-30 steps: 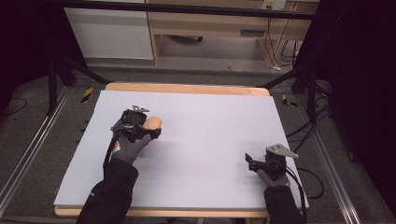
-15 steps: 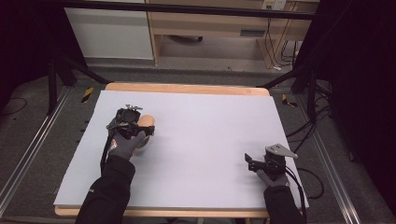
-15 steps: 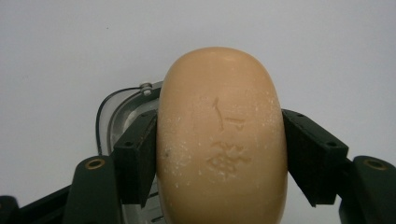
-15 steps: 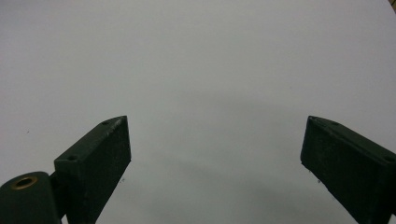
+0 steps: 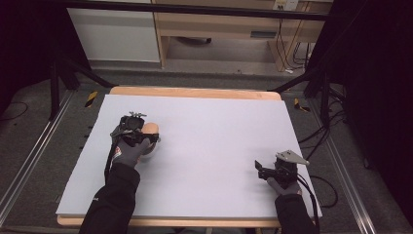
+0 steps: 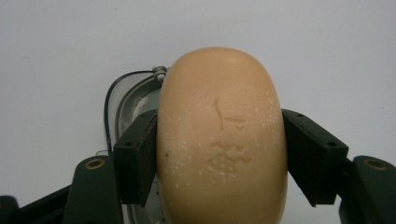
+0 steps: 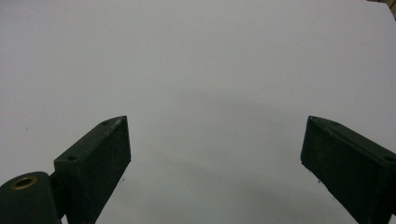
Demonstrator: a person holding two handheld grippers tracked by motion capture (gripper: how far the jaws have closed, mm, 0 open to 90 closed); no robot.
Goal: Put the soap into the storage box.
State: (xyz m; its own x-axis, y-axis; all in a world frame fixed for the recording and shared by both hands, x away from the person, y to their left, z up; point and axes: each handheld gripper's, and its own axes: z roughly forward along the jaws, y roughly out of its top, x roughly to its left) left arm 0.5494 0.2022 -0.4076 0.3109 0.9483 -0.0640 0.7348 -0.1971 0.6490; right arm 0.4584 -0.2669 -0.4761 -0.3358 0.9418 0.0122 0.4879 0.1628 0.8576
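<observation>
Both jaws of the left gripper (image 6: pixel 219 158) pinch one tan soap bar (image 6: pixel 222 140) from either side; one clear dish (image 6: pixel 135 100) lies just behind it. Jaws of the right gripper (image 7: pixel 215 163) stand spread over the white table (image 7: pixel 196 60).

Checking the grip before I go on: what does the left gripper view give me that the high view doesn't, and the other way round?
Left gripper view: characters stamped into the soap bar, both pads pressing its sides, and a clear dish behind it. High view: the whole white table, and the right gripper parted over bare surface near the right edge. Both: the left gripper clamped on the tan soap.
</observation>
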